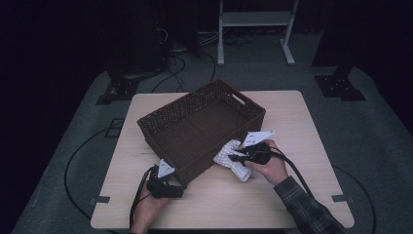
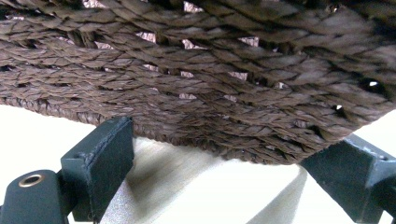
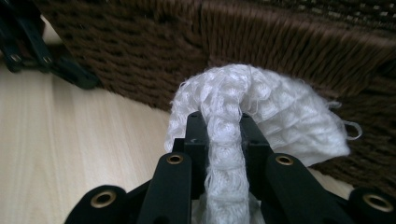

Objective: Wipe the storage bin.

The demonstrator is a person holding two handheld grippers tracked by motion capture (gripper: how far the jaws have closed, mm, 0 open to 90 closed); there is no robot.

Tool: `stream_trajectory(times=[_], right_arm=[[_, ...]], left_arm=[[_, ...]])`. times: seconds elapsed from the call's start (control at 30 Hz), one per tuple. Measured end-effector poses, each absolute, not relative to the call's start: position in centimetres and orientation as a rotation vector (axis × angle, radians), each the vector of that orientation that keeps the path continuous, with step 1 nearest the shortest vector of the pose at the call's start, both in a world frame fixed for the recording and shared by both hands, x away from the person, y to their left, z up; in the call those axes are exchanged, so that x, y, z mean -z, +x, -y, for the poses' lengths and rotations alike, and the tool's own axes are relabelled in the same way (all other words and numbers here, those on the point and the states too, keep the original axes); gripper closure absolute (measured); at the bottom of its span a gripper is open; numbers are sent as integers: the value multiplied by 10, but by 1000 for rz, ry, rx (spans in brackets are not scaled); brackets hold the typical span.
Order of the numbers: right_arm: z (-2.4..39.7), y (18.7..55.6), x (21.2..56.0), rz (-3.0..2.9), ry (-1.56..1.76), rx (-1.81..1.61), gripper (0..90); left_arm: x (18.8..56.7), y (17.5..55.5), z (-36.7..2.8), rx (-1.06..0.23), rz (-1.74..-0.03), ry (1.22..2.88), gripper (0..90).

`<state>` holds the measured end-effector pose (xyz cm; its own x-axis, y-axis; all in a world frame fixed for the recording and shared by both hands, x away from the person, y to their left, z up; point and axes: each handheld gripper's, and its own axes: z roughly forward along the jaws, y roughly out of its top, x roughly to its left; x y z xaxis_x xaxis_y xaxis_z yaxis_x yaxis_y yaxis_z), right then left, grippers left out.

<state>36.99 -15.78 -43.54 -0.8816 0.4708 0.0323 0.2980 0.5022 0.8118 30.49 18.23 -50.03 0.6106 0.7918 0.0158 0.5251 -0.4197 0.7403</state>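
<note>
White waffle cloth, pinched by the right tongs, lies lengthwise alongside the basket; left tongs spread.

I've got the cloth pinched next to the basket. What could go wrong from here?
1. The right hand-held gripper is shut on a narrow fold of the cloth; most of it hangs loose and could catch on the basket rim when lifted.
2. The pinch is thin, so the cloth may slip out.
3. The left hand-held gripper is open with its jaws at the basket's base, not clamping it; a snag could shift the basket on the table.
</note>
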Motion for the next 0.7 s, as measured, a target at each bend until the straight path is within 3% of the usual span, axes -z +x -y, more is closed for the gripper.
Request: stream_trajectory(times=[0.7], right_arm=[[164, 352, 399, -2436, 581, -1442, 770]], left_arm=[[500, 305, -182, -475, -1033, 2121, 102]])
